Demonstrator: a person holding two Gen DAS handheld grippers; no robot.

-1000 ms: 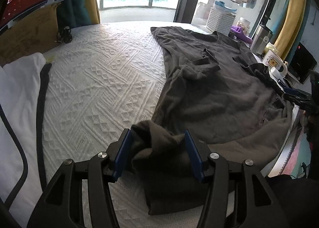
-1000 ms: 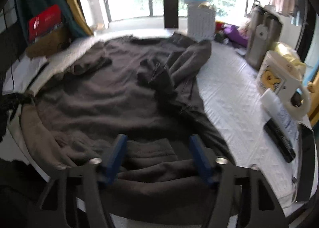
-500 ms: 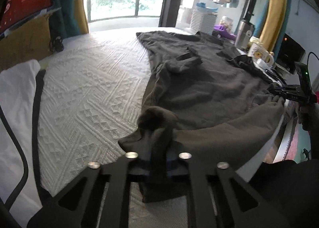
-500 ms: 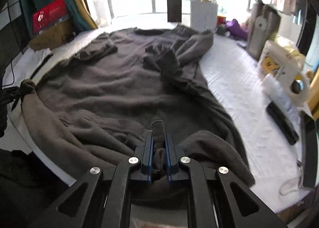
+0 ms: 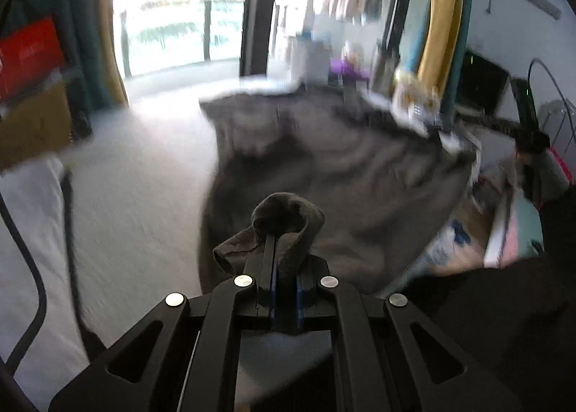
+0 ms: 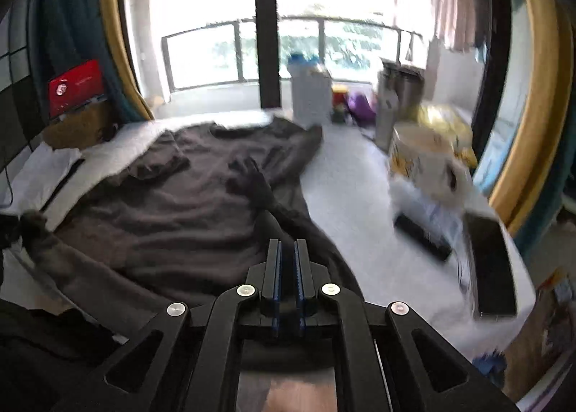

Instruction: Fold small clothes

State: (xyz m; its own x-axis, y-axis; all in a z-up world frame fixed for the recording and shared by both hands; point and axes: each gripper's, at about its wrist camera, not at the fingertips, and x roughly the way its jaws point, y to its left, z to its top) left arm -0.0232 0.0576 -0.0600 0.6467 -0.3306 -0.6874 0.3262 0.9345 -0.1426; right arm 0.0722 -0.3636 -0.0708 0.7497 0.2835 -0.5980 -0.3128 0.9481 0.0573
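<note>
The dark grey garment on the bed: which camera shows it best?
The right wrist view: the dark grey garment lies spread almost whole and fairly sharp. The left wrist view shows it blurred, with a bunched corner nearest.

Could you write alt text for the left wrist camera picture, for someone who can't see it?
A black hand-held gripper, jaws shut, pinches a bunched corner of a dark grey garment that lies spread over a white bed. The picture is motion-blurred; a bright balcony window fills the background.

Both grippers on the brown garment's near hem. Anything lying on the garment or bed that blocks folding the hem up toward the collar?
Nothing visible. The left gripper and right gripper pinch the hem of the garment. Only its own bunched sleeves lie on it. The mug and phone sit off to the side.
</note>
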